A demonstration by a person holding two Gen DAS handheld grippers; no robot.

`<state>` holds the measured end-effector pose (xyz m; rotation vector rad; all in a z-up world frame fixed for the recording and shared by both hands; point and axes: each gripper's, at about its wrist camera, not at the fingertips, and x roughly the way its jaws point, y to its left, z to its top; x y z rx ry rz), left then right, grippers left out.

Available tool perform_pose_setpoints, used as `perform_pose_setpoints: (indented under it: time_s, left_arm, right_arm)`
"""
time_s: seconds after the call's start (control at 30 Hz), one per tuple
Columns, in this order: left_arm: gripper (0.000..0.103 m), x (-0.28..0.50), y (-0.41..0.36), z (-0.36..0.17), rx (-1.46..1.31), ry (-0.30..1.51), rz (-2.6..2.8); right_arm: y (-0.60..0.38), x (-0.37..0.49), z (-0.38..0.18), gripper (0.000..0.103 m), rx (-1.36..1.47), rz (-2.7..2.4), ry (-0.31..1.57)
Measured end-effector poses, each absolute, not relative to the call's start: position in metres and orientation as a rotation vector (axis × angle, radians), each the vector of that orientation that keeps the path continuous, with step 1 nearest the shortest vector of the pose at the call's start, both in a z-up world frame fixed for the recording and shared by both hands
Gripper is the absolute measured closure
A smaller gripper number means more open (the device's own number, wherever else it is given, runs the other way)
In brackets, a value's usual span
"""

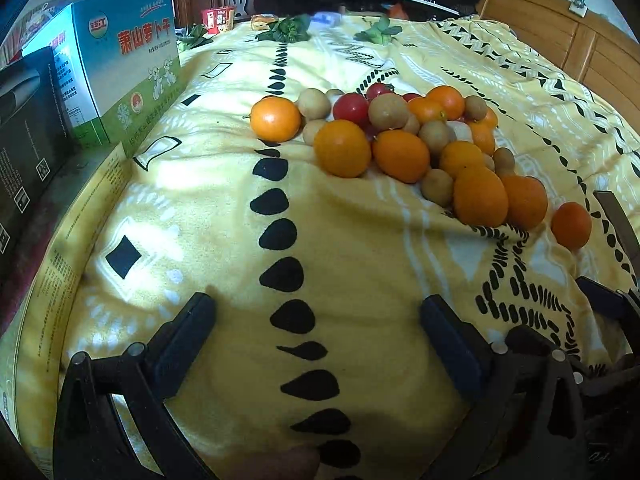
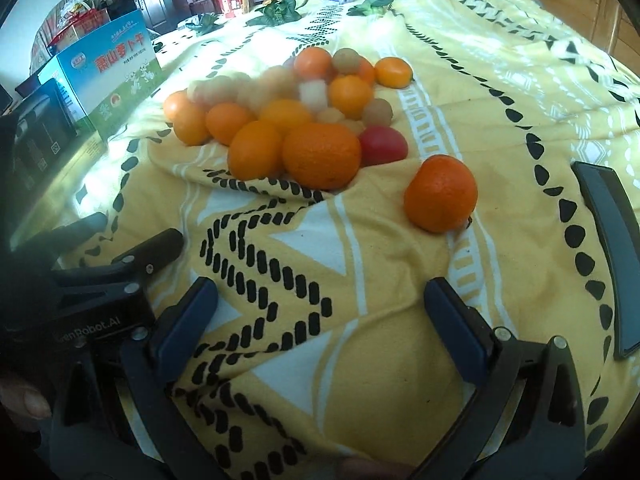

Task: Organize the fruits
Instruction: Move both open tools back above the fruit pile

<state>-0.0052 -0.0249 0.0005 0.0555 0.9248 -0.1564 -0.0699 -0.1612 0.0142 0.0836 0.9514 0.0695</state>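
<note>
A pile of fruit point(image 1: 404, 140) lies on a yellow patterned cloth point(image 1: 224, 216): several oranges, small brown round fruits and red tomatoes. One orange point(image 1: 275, 119) sits at the pile's left end, another orange point(image 1: 571, 225) lies apart at the right. In the right wrist view the pile point(image 2: 296, 120) is ahead and the lone orange point(image 2: 441, 193) lies nearest. My left gripper point(image 1: 316, 320) is open and empty, short of the pile. My right gripper point(image 2: 320, 304) is open and empty, short of the lone orange. The left gripper's fingers point(image 2: 160, 244) show at the left.
A blue and green carton point(image 1: 120, 64) and a dark box point(image 1: 28, 128) stand at the left edge. Green leafy vegetables point(image 1: 288, 30) and packets lie at the cloth's far end. A wooden headboard point(image 1: 580, 48) is at the right. A dark strip point(image 2: 612, 256) lies at right.
</note>
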Motion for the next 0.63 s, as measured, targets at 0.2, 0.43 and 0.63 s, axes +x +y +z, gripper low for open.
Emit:
perform_pose_setpoints:
  time_s: [0.2,0.43,0.63]
  left_arm:
    - [0.000,-0.0046,-0.0241,-0.0005,0.056,0.927,-0.155]
    - [0.000,-0.0042,-0.0246,-0.0005,0.056,0.926,-0.154]
    - [0.000,-0.0047,-0.0241,-0.0004,0.055,0.922,-0.155]
  right_arm:
    - [-0.1626,-0.0680,0.0127,0.000,0.091,0.072,0.949]
    - [-0.1623,-0.0676,0.0126,0.000,0.091,0.072,0.947]
    - [-0.1622,-0.0677,0.0122,0.000,0.096,0.075,0.943]
